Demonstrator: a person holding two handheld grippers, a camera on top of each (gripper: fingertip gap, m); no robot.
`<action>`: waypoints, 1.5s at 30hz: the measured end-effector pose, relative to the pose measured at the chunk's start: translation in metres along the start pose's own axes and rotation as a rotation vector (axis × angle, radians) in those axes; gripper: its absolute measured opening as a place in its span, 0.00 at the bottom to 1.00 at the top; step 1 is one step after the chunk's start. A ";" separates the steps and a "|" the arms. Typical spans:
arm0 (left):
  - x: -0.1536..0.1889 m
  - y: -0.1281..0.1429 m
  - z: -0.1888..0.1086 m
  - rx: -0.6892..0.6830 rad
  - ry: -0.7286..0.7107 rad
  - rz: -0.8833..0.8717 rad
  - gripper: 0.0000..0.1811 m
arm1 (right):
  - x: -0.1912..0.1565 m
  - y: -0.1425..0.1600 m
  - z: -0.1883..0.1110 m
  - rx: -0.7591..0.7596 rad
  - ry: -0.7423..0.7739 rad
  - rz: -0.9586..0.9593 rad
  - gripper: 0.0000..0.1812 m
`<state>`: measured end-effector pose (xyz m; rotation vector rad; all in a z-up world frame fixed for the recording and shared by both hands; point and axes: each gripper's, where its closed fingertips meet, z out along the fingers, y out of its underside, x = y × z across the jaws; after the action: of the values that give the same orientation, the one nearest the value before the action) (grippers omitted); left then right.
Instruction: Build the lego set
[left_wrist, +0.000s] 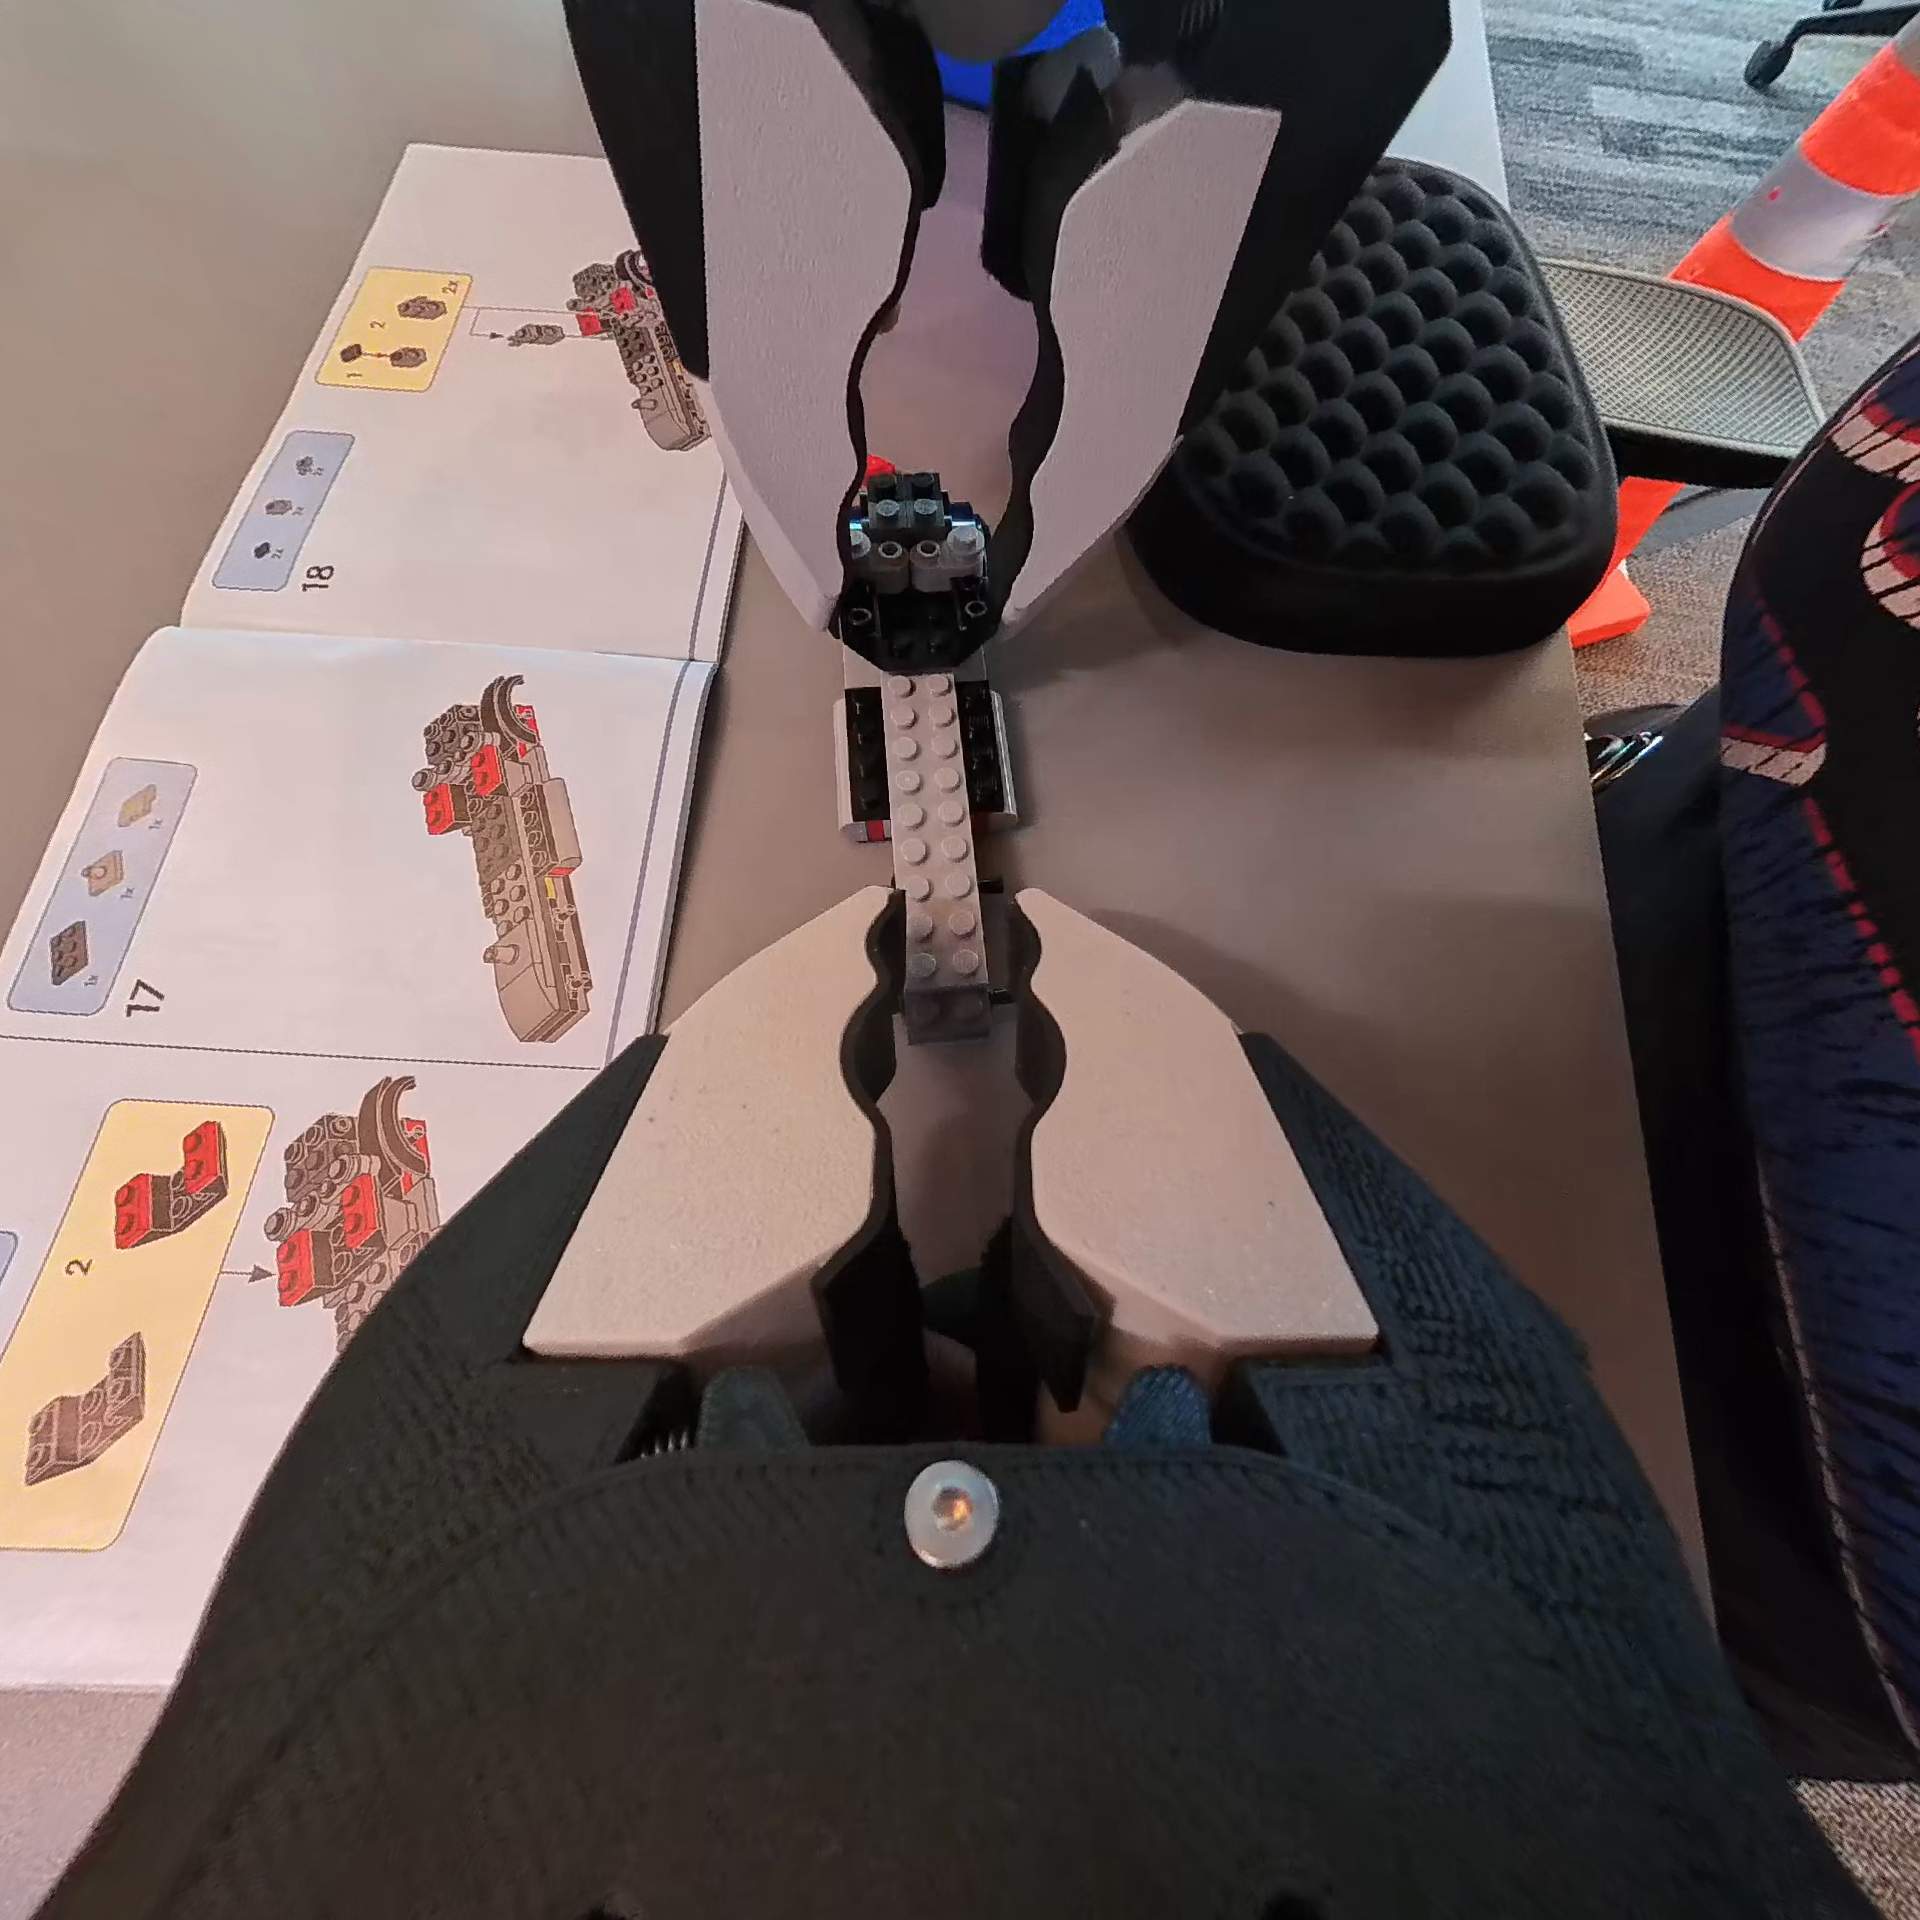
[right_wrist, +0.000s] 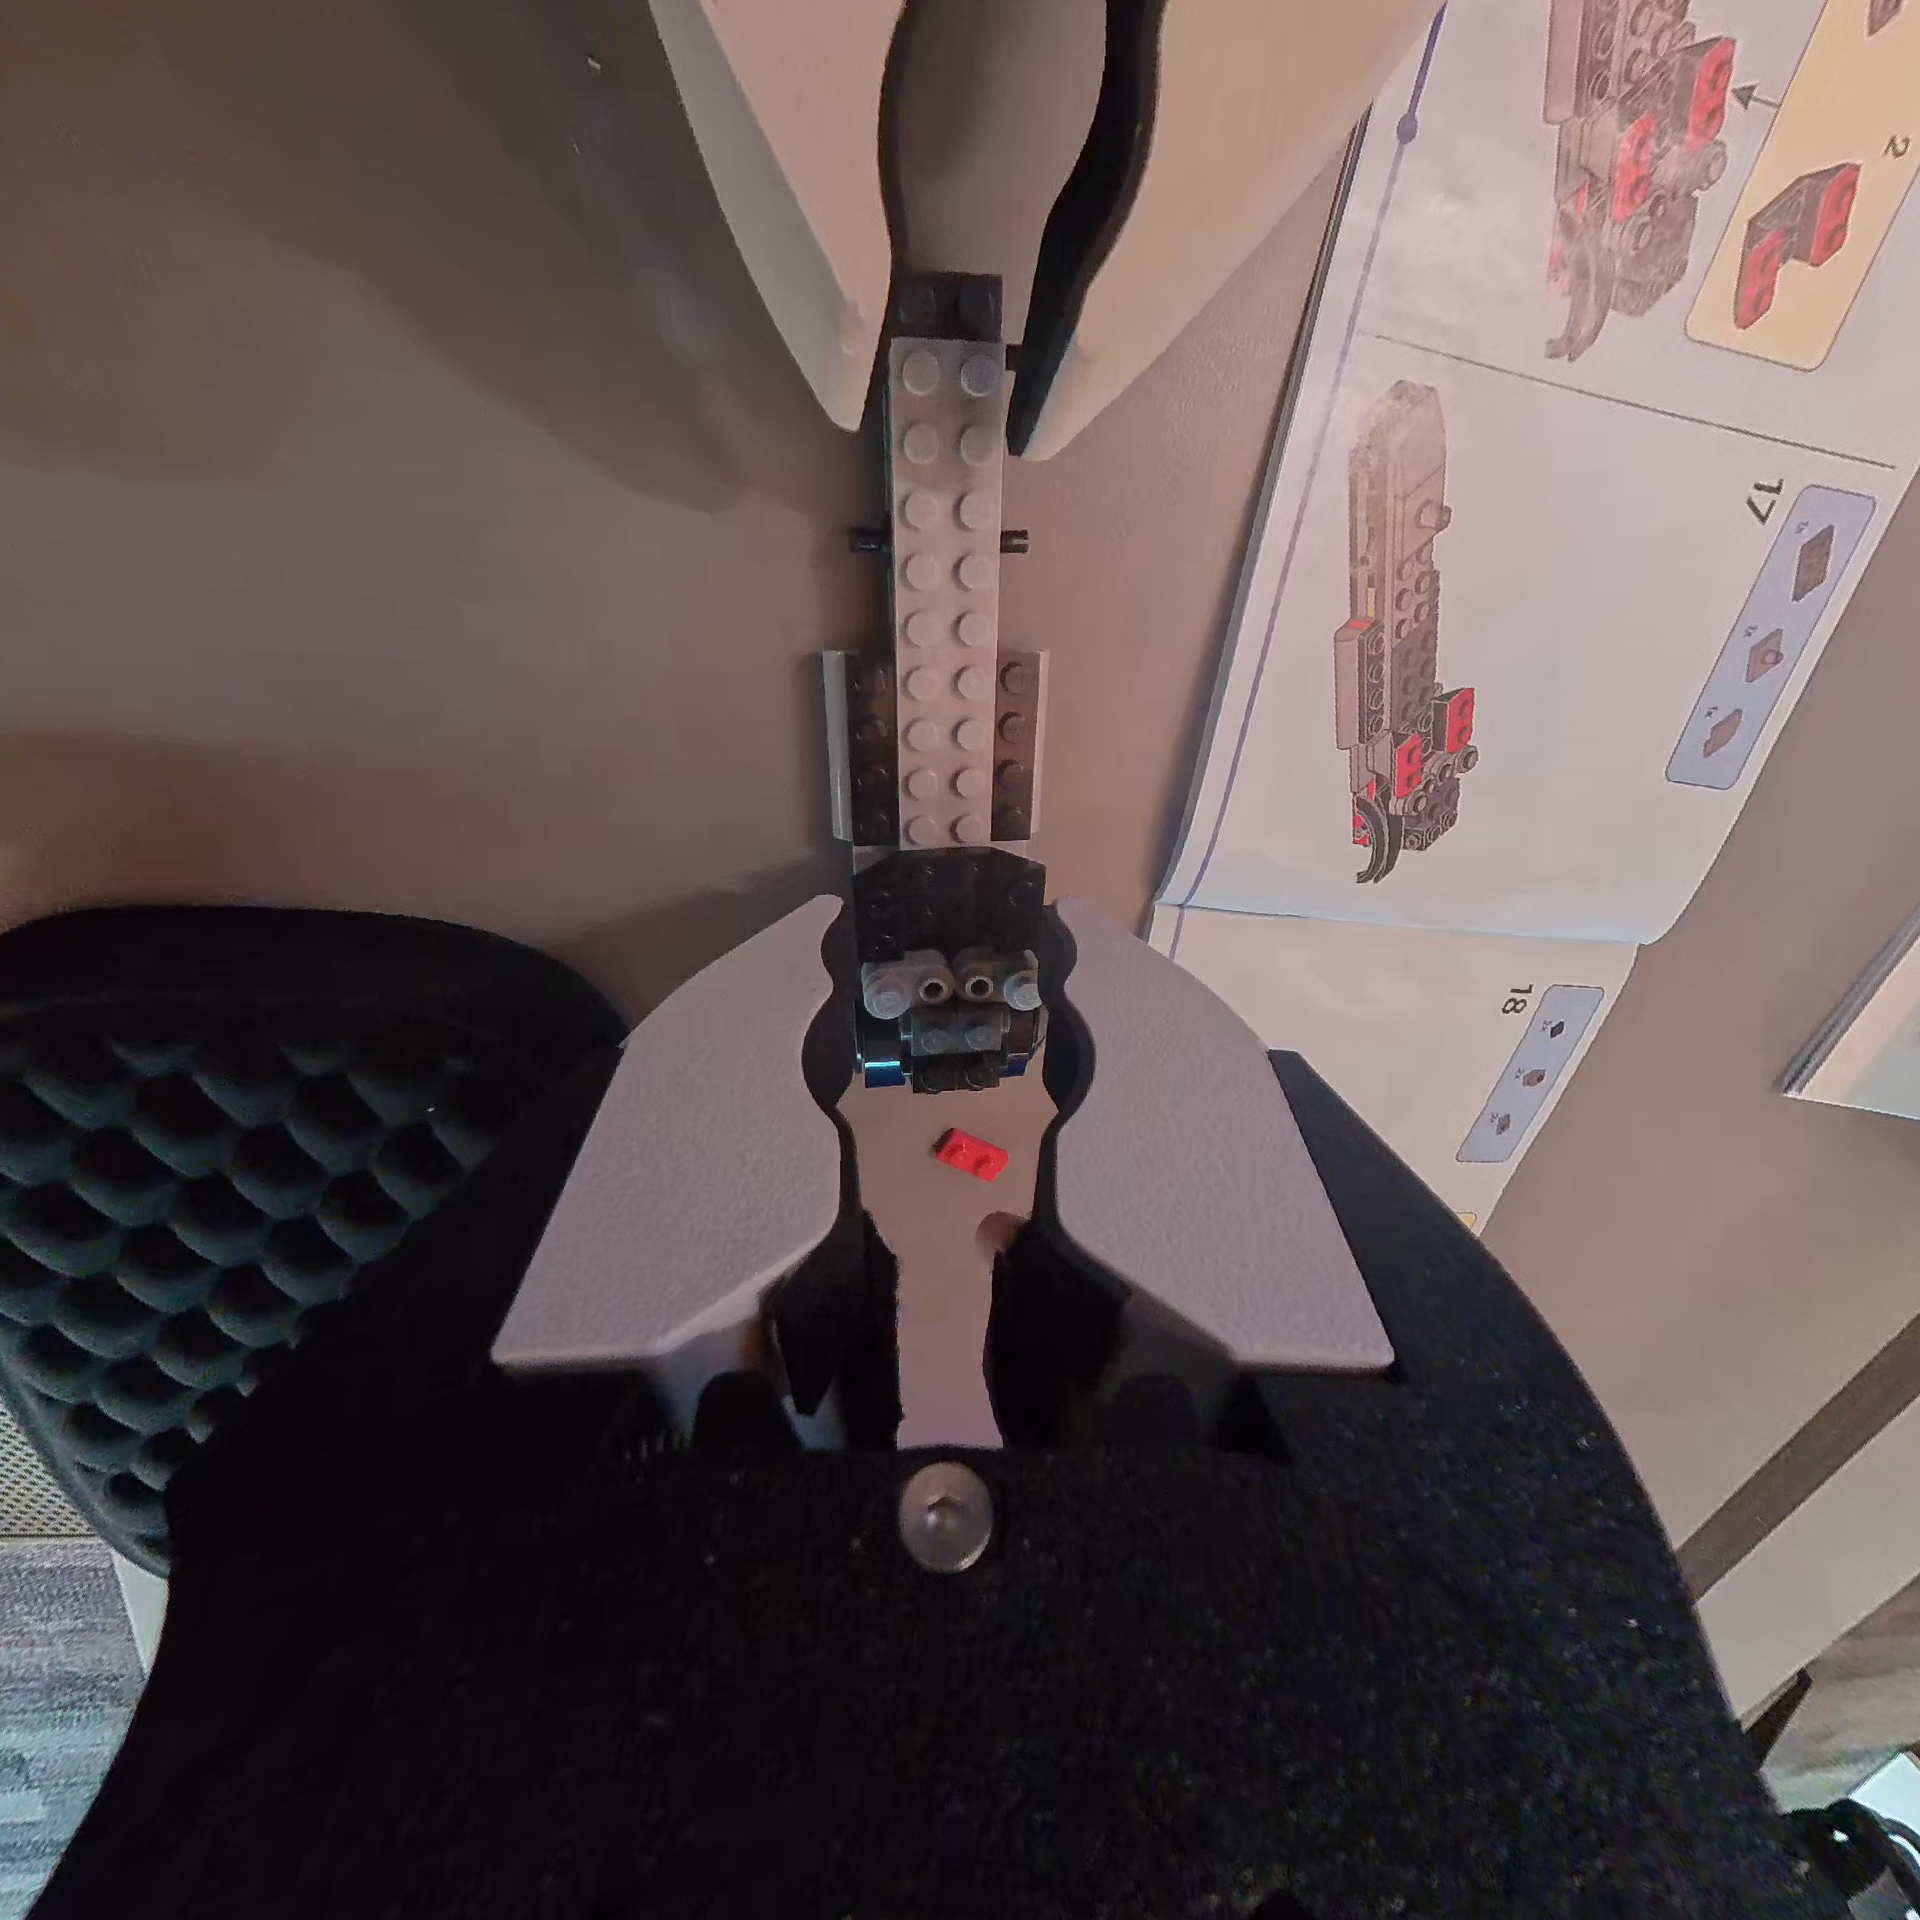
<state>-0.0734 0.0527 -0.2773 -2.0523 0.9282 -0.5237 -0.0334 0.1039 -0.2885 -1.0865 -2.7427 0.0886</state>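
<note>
The grey table (left_wrist: 1299, 935) carries everything here. Along my left side the open instruction booklet (left_wrist: 395, 831) lies flat on it, its pages showing coloured build pictures; in the right wrist view the same booklet (right_wrist: 1507, 675) runs along the far right. On the opposite side a black dimpled cushion (left_wrist: 1382, 416) rests at the table's edge, just beside my right gripper, and it crowds the left of the right wrist view too (right_wrist: 208, 1143). Off the table, an orange and white cone (left_wrist: 1808, 187) stands on the carpet, with a mesh chair seat (left_wrist: 1683, 353) between it and the cushion.

The lego model (left_wrist: 935, 790) lies lengthwise between my two grippers, on or just above the table. It is a long light grey studded plate with black side plates at mid-length and a dark block of grey and black pieces at one end.

My left gripper (left_wrist: 948, 966) is closed most of the way, its tips pinching the narrow grey end of the model. My right gripper (right_wrist: 948, 997) faces it, nearly closed around the dark bulky end (right_wrist: 945, 997).

A small red plate (right_wrist: 971, 1155) lies loose on the table between my right gripper's fingers, just behind the model.
</note>
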 end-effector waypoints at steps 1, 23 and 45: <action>0.000 0.000 0.000 -0.002 0.000 0.001 0.10 | 0.000 0.000 0.000 0.000 0.001 -0.001 0.18; 0.000 0.002 0.001 -0.016 -0.001 -0.005 0.10 | -0.001 -0.003 -0.004 0.118 0.000 0.093 0.21; -0.002 -0.010 0.003 -0.011 -0.023 0.024 0.11 | 0.001 -0.008 -0.015 0.490 -0.123 0.097 0.15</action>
<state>-0.0687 0.0600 -0.2713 -2.0501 0.9432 -0.4826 -0.0370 0.0988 -0.2730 -1.0908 -2.5544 0.8163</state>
